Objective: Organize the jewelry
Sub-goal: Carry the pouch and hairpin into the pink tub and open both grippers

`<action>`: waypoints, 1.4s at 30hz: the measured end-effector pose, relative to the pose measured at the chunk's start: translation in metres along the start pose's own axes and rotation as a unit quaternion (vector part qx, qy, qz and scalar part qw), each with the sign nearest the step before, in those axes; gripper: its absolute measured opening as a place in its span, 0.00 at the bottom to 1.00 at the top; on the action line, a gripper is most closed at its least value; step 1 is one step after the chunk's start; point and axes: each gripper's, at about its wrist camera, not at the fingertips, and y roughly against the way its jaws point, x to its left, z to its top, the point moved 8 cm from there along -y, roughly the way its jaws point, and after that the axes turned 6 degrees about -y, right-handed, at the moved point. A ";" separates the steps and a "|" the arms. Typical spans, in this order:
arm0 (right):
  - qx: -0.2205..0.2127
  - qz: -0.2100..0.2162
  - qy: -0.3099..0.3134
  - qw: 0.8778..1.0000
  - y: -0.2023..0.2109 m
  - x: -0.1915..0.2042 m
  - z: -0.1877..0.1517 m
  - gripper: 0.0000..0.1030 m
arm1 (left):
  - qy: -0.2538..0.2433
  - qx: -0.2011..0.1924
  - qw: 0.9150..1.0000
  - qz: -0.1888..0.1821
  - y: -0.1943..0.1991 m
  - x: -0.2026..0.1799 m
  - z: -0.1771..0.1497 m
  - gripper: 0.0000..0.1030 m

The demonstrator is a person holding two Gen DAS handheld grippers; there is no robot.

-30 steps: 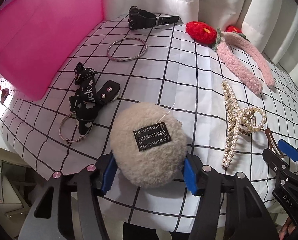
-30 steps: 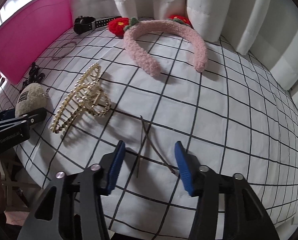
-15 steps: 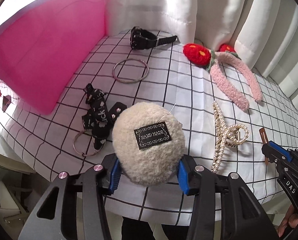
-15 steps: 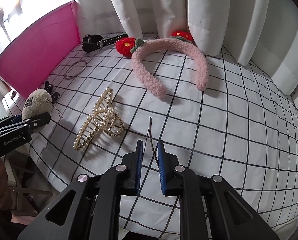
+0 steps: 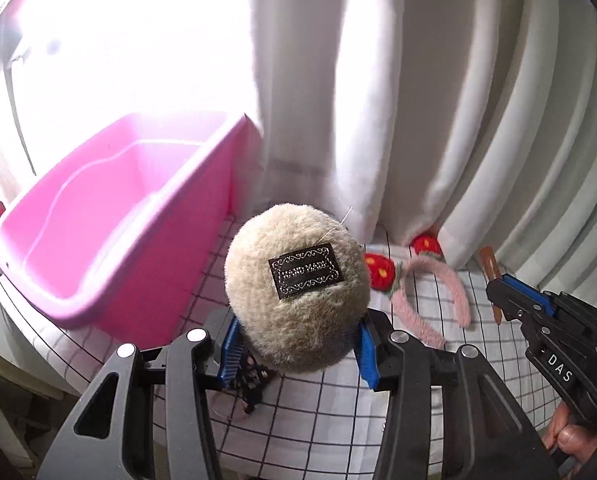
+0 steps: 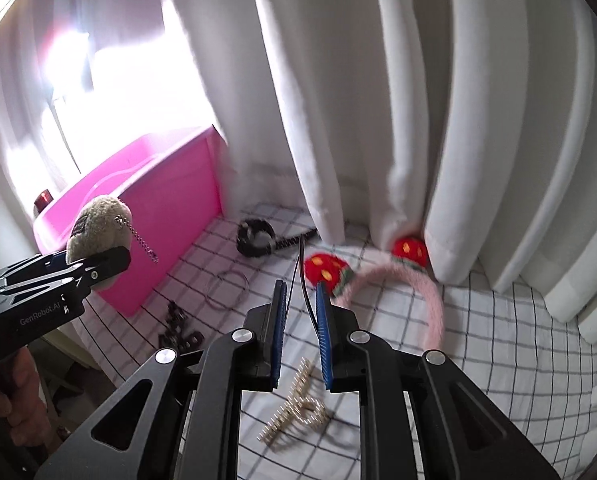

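Observation:
My left gripper (image 5: 296, 346) is shut on a beige fluffy pompom charm (image 5: 296, 294) with a black label, held in the air beside the pink bin (image 5: 98, 248). In the right wrist view the pompom (image 6: 98, 230) hangs its small chain in front of the bin (image 6: 170, 216). My right gripper (image 6: 301, 332) is shut on a thin brown hair clip (image 6: 303, 280), lifted above the checked cloth (image 6: 498, 340). The same clip (image 5: 492, 276) shows in the left wrist view.
On the cloth lie a pink headband with red flowers (image 6: 426, 292), a pearl claw clip (image 6: 294, 412), a metal bangle (image 6: 226, 288), a black watch (image 6: 258, 238) and a black strap charm (image 6: 176, 328). White curtains (image 6: 378, 120) hang behind.
Both grippers have risen off the cloth with their items. The left carried the pompom up toward the pink bin; the right lifted the hair clip.

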 end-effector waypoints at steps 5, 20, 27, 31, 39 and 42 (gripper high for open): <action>-0.041 0.058 0.037 0.997 -0.012 0.071 0.059 0.14 | 0.012 -0.050 0.998 0.039 0.027 0.055 0.049 0.44; 0.009 0.150 0.112 0.982 -0.125 0.256 0.112 0.14 | 0.080 -0.025 0.984 0.156 0.007 0.247 0.057 0.44; 0.069 0.141 0.112 0.981 -0.174 0.280 0.099 0.14 | 0.100 0.010 0.983 0.156 -0.026 0.273 0.041 0.44; 0.101 0.120 0.114 0.981 -0.193 0.286 0.091 0.14 | 0.103 0.033 0.983 0.152 -0.043 0.279 0.036 0.44; 0.121 0.085 0.109 0.983 -0.212 0.281 0.085 0.25 | 0.106 0.060 0.980 0.157 -0.055 0.285 0.028 0.64; 0.111 0.074 0.104 0.986 -0.211 0.274 0.090 0.41 | 0.106 0.055 0.979 0.166 -0.049 0.287 0.029 0.80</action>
